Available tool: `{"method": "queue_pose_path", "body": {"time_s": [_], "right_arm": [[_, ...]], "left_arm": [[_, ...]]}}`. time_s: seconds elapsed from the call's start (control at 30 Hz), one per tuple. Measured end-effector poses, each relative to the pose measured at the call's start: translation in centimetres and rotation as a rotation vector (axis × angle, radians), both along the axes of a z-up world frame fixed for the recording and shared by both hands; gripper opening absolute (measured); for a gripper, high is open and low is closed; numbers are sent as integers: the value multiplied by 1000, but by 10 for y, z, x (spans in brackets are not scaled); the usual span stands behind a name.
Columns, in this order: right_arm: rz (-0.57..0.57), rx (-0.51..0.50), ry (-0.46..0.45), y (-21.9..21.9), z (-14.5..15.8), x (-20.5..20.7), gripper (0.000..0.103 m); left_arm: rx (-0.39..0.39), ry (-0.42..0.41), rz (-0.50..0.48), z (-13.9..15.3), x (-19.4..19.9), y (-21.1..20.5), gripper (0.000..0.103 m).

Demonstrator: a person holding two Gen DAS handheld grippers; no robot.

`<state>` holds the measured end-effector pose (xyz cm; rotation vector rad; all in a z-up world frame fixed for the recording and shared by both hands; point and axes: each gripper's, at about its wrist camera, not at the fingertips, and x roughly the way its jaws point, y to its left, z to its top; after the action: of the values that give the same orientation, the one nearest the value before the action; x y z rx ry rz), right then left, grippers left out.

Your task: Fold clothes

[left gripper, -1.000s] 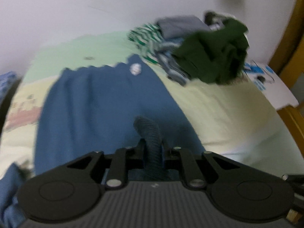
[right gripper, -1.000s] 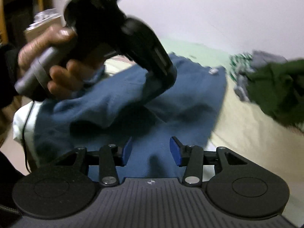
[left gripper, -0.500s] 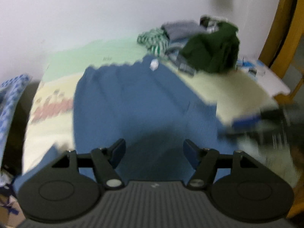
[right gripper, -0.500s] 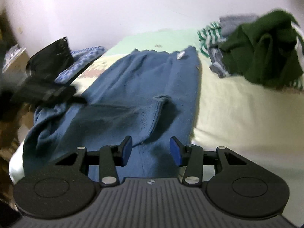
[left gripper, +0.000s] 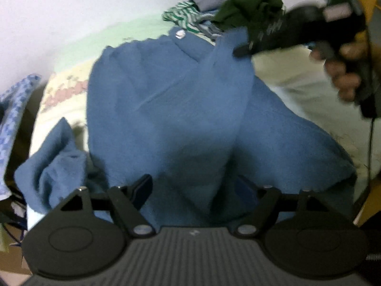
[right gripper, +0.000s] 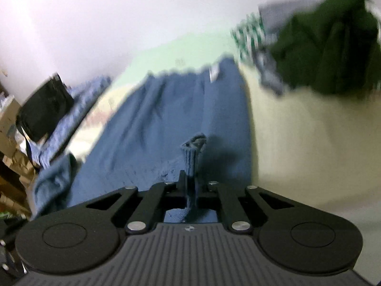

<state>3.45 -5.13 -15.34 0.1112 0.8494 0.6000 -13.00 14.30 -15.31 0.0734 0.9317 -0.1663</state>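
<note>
Since the earlier frame, our left claw (left gripper: pixel 194 187) has been opening, dropping the blue garment (left gripper: pixel 166 100); it's lying on the bed (right gripper: pixel 297 131). Right claw (right gripper: pixel 190 178) has been closing, now pinching its fold.

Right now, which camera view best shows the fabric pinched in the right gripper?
The right wrist view: the right gripper is shut on a ridge of the blue garment, seen close up. The left wrist view shows that gripper from a distance, blurred, lifting the garment's edge.
</note>
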Motion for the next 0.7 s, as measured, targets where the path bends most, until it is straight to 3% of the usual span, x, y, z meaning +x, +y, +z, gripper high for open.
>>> {"method": "queue_pose_path", "body": {"time_s": [0.23,0.37,0.57,0.7], "right_arm": [[103,9,-157,-10,56,27,6],[167,-44,-260,-8,74,41,6],[222,-131,-395,6,84,69,6],[224,-173,-441,18,79,89,5]], "left_arm": [[-38,-6,186,-1,14,-29,78],[23,-8,226,-7,19,-65,79],[99,-32,251,-10,15,-109,81],[126,1,293,-17,23,-122,77]]}}
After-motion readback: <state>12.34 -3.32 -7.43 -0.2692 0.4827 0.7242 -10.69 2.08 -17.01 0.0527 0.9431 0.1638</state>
